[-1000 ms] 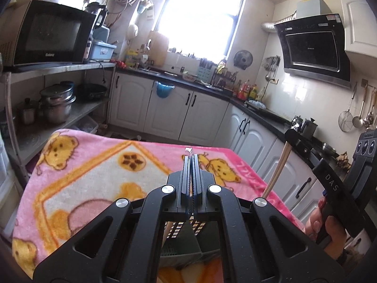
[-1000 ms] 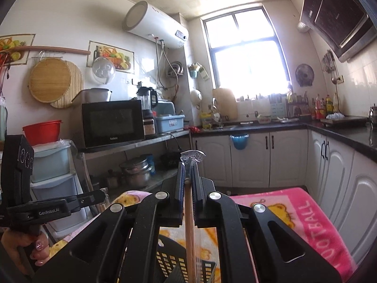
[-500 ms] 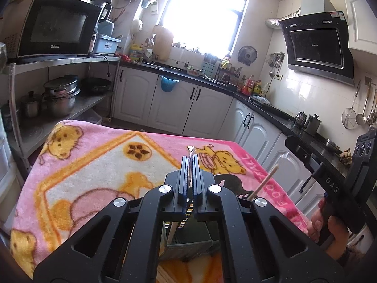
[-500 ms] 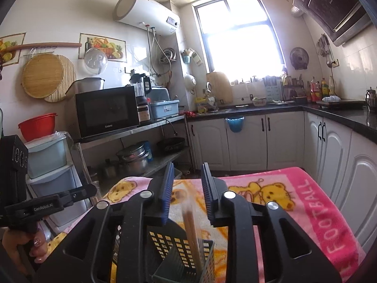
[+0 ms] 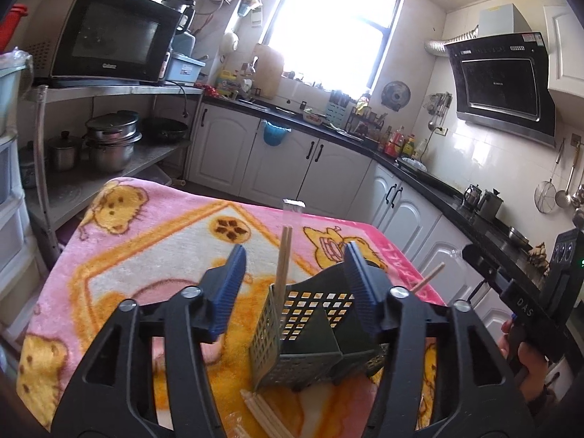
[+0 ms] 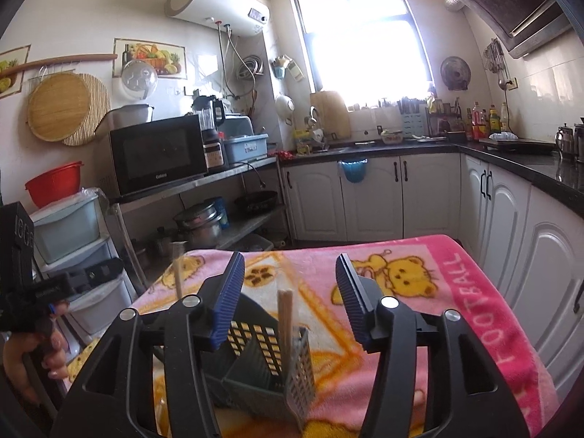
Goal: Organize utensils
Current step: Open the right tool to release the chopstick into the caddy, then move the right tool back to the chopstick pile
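Chopsticks are dropping into a dark green perforated utensil caddy point(image 5: 310, 332) that stands on a table covered by a pink bear-print blanket point(image 5: 153, 248). The left claw point(image 5: 294, 281) is opening, its blue pads spread either side of a wrapped chopstick pair point(image 5: 284, 259) without touching it; the pair stands nearly upright in the caddy's left compartment, its clear wrapper tip poking above the rim. The right claw point(image 6: 290, 286) is opening too, and a second chopstick pair point(image 6: 284, 319) stands free between its pads, its lower end inside the caddy's near-right compartment, seen from this side. So both claws are released and hold nothing. More wrapped chopsticks point(image 5: 262, 408) lie flat on the blanket just in front of the caddy, seen from the left claw's camera. Each claw is held by a person's hand, and a hand point(image 6: 25, 357) shows at the left edge of the right wrist view. To finish this step well, each claw should probably finish spreading before it lifts away, then rise straight up along the sticks so a pad does not catch a tip and tilt the light caddy. The loose pairs in front of the caddy look like the next to gather.
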A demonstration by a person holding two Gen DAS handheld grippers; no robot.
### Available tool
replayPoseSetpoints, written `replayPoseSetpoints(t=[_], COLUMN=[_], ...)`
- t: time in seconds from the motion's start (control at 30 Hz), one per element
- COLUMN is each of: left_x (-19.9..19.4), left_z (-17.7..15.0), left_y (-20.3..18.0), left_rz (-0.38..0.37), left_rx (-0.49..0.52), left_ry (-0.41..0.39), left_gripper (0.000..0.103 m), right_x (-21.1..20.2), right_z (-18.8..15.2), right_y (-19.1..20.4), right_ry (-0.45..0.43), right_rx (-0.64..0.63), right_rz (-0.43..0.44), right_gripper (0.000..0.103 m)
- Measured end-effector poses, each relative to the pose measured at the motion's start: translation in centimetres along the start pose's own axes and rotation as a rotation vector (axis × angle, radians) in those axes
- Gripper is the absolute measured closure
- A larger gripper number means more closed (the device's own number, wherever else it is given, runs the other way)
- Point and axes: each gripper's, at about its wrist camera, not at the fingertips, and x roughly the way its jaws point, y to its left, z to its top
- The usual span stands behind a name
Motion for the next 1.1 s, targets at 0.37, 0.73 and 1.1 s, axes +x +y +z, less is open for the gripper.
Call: replayPoseSetpoints(t=[0.37,0.73,1.1], left_x=[-2.4,-3.4,-2.7], left_z=[-1.2,-3.3,-6.9], left_y=[-0.4,-0.2,1.5], left_rz=[0.005,0.018,0.048], left_rx=[0.006,-0.026,-0.082], left_ry=[-0.017,0.019,0.121], left_gripper=[0.018,0.013,0.013], right_x=[-1.9,-2.8,-4.4], right_z=[-1.7,-3.8,-5.3], right_y=[-0.3,0.4,0.2], right_ry=[0.051,0.116,0.144], right_rx=[0.003,-0.013,-0.024], right_rz=[-0.001,0.02,0.017], right_gripper=[0.043,0.042,0.041])
